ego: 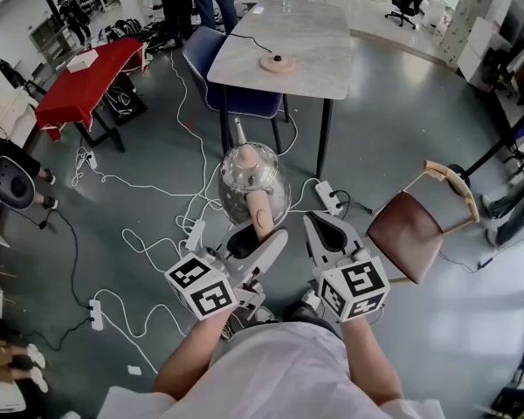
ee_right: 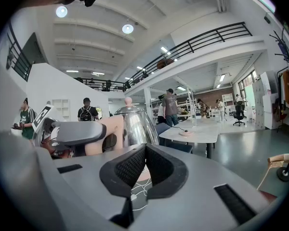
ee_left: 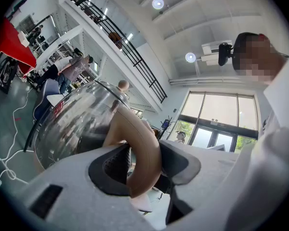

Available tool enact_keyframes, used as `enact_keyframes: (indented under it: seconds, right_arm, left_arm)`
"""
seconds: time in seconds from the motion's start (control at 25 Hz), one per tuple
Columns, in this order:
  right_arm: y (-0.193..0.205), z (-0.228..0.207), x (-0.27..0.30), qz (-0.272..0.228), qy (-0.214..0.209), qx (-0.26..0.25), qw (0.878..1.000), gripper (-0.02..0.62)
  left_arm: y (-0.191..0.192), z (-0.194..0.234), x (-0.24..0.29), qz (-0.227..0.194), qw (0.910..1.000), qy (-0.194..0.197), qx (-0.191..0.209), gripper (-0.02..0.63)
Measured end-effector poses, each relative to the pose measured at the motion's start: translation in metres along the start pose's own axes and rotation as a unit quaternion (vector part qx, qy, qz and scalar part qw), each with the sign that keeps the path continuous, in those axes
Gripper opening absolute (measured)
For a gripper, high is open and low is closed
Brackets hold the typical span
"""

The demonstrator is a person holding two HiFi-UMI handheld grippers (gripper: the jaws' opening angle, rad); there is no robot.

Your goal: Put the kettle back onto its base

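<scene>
Glass kettle (ego: 251, 180) hangs over the floor, tan handle (ee_left: 143, 148) pinched in the left gripper (ego: 260, 236) for carrying to the base (ego: 278, 62) on the table (ego: 325, 33), while the right gripper (ego: 317, 227) rides empty, jaws pressed together.

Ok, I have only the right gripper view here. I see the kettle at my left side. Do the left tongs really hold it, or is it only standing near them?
Observer: They hold it. In the left gripper view the left tongs are closed on the beige handle, one pad on each side.
Operator: And what is below the kettle?
Observer: The head view shows the kettle in the air above the grey floor with white cables. The table with the base is further ahead.
</scene>
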State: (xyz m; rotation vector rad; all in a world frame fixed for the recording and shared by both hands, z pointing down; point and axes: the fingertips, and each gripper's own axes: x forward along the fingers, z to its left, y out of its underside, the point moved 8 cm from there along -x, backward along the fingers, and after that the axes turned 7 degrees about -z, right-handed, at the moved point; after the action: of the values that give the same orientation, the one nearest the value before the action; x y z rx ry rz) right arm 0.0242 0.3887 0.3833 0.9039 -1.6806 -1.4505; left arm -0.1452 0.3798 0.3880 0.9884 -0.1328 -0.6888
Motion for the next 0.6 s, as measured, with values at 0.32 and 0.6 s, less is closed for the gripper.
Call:
enact_keyframes:
  seconds: [0.32,0.6]
  right_arm:
    - [0.001,0.007,0.005,0.002,0.011,0.005,1.000,0.006]
    - [0.003,0.008,0.012,0.013,0.020,-0.003,1.000,0.006]
  left_arm:
    - [-0.003,0.008,-0.007,0.002,1.0000,0.002,-0.008,0.179]
    - [-0.010,0.020,-0.008,-0.001,0.9999,0.008,-0.010,0.179]
